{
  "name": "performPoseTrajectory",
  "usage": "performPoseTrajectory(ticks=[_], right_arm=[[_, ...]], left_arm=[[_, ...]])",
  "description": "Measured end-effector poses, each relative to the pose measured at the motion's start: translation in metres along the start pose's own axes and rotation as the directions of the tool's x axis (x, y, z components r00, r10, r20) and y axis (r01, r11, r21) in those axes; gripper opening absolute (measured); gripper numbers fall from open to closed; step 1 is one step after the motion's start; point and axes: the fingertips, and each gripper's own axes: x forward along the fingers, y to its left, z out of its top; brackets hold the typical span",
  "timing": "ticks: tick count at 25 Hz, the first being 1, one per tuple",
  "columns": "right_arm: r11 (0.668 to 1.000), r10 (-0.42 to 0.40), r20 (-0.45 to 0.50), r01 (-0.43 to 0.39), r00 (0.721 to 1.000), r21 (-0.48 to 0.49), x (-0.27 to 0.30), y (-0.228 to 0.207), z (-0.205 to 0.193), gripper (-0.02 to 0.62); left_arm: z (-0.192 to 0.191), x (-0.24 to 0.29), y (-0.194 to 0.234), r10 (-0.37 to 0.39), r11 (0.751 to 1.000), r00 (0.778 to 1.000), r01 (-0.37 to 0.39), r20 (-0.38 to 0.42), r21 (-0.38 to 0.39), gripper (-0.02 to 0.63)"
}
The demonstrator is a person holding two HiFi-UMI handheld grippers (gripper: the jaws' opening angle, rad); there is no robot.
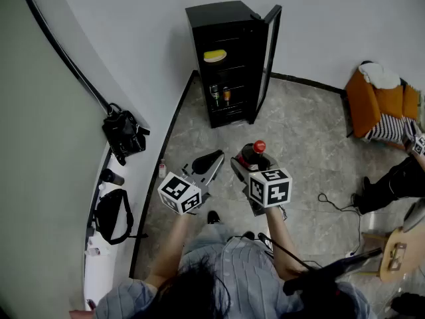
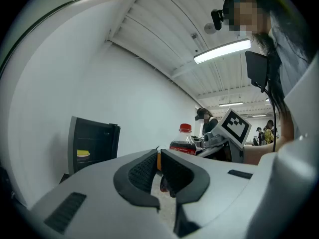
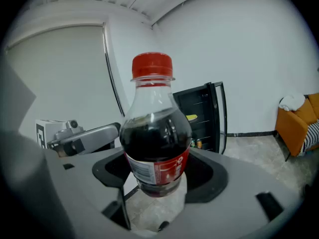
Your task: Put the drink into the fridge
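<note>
My right gripper (image 1: 247, 161) has its fingers (image 3: 107, 169) clamped on the cola bottle (image 3: 155, 133), one pad on each side of its lower body, at the red label. The bottle stands upright in that grip, red cap (image 3: 152, 64) on top and dark drink up to the shoulder, held clear above the floor (image 1: 299, 138). My left gripper (image 1: 211, 159) is just beside it, on its left, with its fingers (image 2: 142, 171) brought together and nothing between them.

Ahead of both, against the white wall, stands the black mini fridge (image 1: 222, 13) with its door (image 1: 271, 58) swung open to the right. A yellow thing (image 1: 214, 56) lies on an upper shelf and two small drinks (image 1: 220, 96) stand on a lower one. The bottle is well apart from the fridge, with grey stone floor between them. An orange armchair (image 1: 378, 102) sits off to my right, and black bags (image 1: 123, 135) lie along the wall to my left.
</note>
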Motion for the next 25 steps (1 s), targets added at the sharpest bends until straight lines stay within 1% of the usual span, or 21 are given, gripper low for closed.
performPoseTrajectory(ticks=[4, 7, 12, 15, 20, 25], right_arm=[[1.0, -0.004, -0.006, 0.004, 1.0, 0.001, 0.004, -0.003, 0.0, 0.304], [1.0, -0.008, -0.003, 0.008, 1.0, 0.022, 0.01, -0.003, 0.0, 0.304], [0.999, -0.017, -0.017, 0.018, 1.0, 0.043, 0.024, -0.004, 0.0, 0.304], [0.998, -0.029, -0.033, 0.03, 0.999, 0.05, 0.034, -0.005, -0.001, 0.303], [0.997, -0.048, -0.05, 0.051, 0.998, 0.055, 0.054, -0.001, -0.001, 0.304], [0.997, -0.056, -0.06, 0.06, 0.997, 0.058, 0.075, 0.013, -0.001, 0.304]], left_arm=[[-0.003, 0.005, 0.006, -0.005, 1.0, 1.0, 0.005, -0.009, -0.01, 0.011], [-0.004, 0.005, 0.013, -0.014, 1.0, 1.0, 0.014, -0.018, -0.014, 0.011], [-0.008, 0.004, 0.029, -0.019, 1.0, 0.999, 0.019, -0.047, 0.009, 0.011], [-0.013, 0.004, 0.041, -0.025, 1.0, 0.998, 0.024, -0.062, -0.005, 0.011], [-0.016, -0.003, 0.063, -0.03, 0.999, 0.998, 0.029, -0.063, -0.025, 0.011], [-0.013, -0.015, 0.087, -0.033, 0.999, 0.998, 0.032, -0.049, -0.037, 0.011]])
